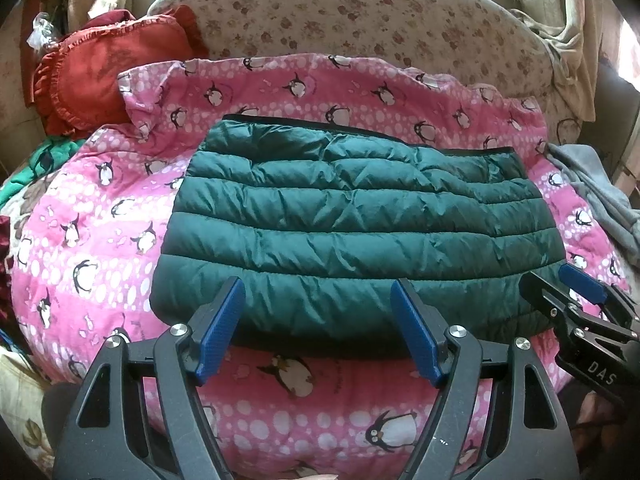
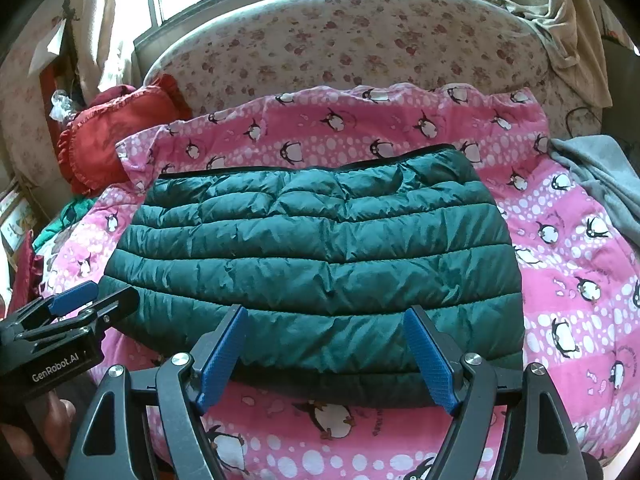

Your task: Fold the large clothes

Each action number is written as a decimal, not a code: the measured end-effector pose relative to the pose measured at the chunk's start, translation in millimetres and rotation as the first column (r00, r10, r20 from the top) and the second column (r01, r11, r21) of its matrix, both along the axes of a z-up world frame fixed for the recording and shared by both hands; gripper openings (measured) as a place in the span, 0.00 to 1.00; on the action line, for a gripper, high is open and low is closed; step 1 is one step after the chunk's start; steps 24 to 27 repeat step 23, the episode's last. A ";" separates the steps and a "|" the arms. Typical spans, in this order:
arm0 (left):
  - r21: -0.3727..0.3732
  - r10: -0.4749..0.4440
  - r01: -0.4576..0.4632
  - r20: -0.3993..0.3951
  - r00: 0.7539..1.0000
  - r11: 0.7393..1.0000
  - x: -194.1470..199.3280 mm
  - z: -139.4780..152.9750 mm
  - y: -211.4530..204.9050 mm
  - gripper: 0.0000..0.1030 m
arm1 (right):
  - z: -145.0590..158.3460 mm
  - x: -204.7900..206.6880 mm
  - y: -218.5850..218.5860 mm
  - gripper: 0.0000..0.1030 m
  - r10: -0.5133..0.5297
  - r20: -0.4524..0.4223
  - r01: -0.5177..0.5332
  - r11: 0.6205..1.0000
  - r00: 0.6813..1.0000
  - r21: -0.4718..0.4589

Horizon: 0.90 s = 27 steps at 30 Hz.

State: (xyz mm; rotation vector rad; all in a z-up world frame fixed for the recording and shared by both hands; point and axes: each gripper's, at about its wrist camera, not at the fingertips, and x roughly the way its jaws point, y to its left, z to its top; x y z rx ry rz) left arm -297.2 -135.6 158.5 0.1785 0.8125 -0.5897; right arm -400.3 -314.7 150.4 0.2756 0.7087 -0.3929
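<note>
risk: as the jacket (image 1: 352,224) is puffy, folds may spring open, mid-frame
left gripper (image 1: 320,332): fingers wide apart, empty
right gripper (image 2: 326,356): fingers wide apart, empty

- Home bedroom: bed (image 2: 360,48) with floral sheet.
- Pink penguin-print quilt (image 2: 560,280) spread on top.
- Red ruffled pillow (image 2: 108,136) beside it.
- Curtains (image 2: 100,32) at a window.

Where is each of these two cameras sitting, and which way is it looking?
Left wrist: on the left gripper, looking down its open blue fingers at the green puffer jacket; right gripper at right edge.
Right wrist: on the right gripper, same direction; left gripper at left edge.
Shared: jacket, pink penguin quilt, red pillow.
</note>
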 end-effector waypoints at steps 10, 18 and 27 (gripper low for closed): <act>0.004 -0.014 0.014 -0.002 1.000 1.000 -3.3 0.8 -2.8 0.74 | 0.6 0.5 0.2 0.75 0.000 -0.002 0.000 1.000 1.000 -0.005; -0.005 -0.034 0.034 -0.011 0.999 0.999 -2.6 -1.8 -5.2 0.74 | -0.5 1.5 -0.7 0.75 0.001 -0.013 -0.001 1.000 1.000 -0.005; -0.010 -0.034 0.034 -0.020 0.999 0.999 -0.7 -3.1 -4.4 0.74 | -2.5 1.6 -4.2 0.75 -0.002 -0.015 0.002 1.000 1.000 0.000</act>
